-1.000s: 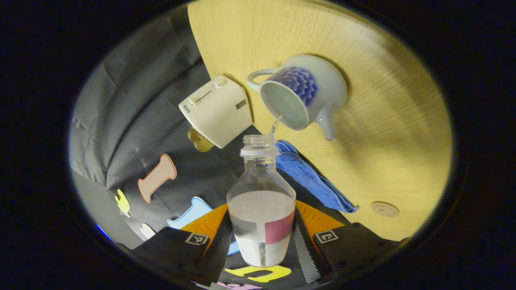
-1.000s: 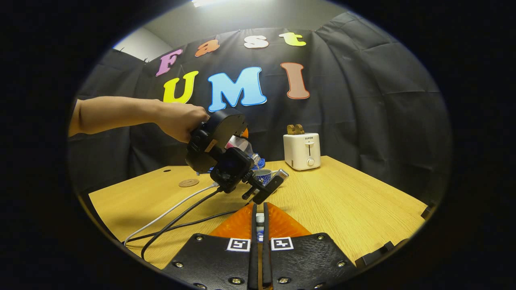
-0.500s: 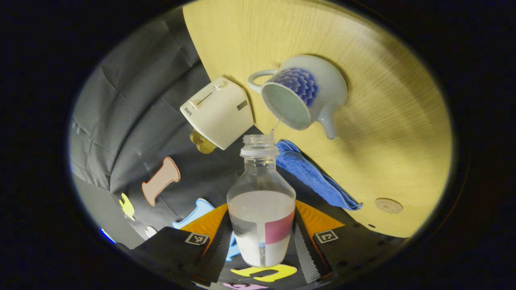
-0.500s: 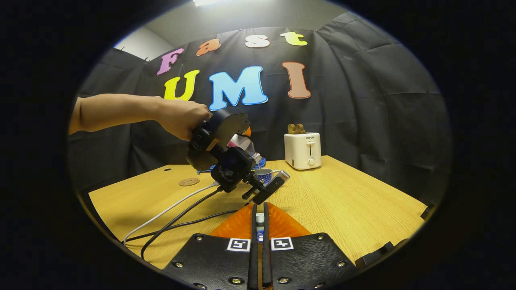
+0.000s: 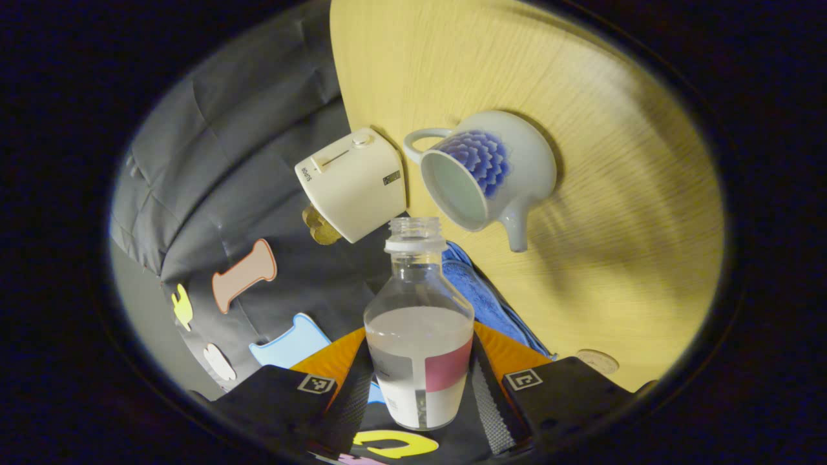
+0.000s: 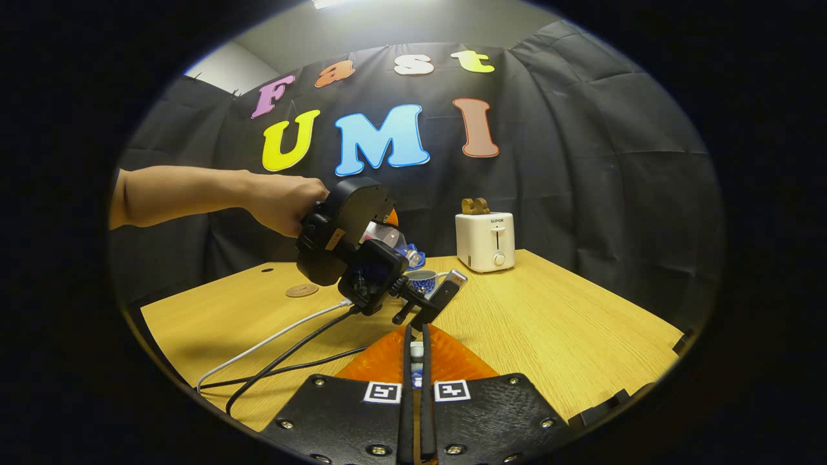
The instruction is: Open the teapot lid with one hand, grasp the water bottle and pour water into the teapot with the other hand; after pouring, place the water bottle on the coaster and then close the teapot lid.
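The bench point(image 5: 601, 213) carries everything, and it sits straight ahead of the left jaws because that gripper is tipped over towards it. In the right gripper view a hand point(image 6: 284, 200) holds the left gripper point(image 5: 420, 345) up above the bench, ahead of the right jaws and a bit left, with its cables point(image 6: 278, 345) trailing down.

The toaster point(image 5: 352, 184) is ahead-left of the left jaws, off to the side of the action.

The teapot point(image 5: 497, 168) is just ahead-right of them, lid off and its opening turned toward the camera. The inside looks pale and I can't tell how much water is in there.

The water bottle point(image 5: 418, 290) is clamped by its body in the left jaws. It's uncapped and partly full, with the neck pointing forward so the mouth sits right next to the pot's rim. That's a pouring pose, but I see no stream at the mouth. It could be just before water runs or just after it quits.

A blue cloth point(image 5: 491, 303) lies right of the bottle's neck. The coaster point(image 5: 597, 360) is bare, right beside the right finger.

The right gripper point(image 6: 415, 330) has its jaws almost closed on a small pale piece. I reckon that's the teapot lid point(image 6: 417, 352), kept out of the way.
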The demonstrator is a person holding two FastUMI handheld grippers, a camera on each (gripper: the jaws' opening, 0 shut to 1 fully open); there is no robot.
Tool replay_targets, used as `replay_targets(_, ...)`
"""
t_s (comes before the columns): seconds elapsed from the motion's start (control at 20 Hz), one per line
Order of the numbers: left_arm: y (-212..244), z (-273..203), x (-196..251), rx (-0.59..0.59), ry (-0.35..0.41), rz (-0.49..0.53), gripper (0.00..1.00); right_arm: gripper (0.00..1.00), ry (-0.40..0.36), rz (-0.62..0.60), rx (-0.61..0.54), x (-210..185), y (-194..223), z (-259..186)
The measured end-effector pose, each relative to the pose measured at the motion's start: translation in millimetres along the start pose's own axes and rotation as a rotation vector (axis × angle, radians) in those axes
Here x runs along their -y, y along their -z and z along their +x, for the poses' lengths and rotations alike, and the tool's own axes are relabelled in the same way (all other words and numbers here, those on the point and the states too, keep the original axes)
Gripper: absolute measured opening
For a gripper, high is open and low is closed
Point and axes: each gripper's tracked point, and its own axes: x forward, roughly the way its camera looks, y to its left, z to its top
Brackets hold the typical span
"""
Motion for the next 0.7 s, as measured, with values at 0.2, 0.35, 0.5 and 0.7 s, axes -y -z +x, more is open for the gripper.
replay_targets(0.2, 10, -7, 13, 0.034, 0.004, -0.199, 0.87, 0.04, 0.0, -0.002, 0.017, -2, -7, -2)
replay_targets(0.35, 23, -14, 23, 0.05, -0.003, -0.401, 0.88, 0.05, -0.001, -0.028, 0.043, -5, -18, -3)
replay_targets(0.5, 44, -27, 37, 0.061, -0.008, -0.666, 0.88, 0.04, -0.011, -0.048, 0.074, -11, -34, -1)
replay_targets(0.7, 84, -48, 54, 0.053, -0.042, -1.06, 0.87, 0.04, -0.039, -0.067, 0.095, -24, -50, 13)
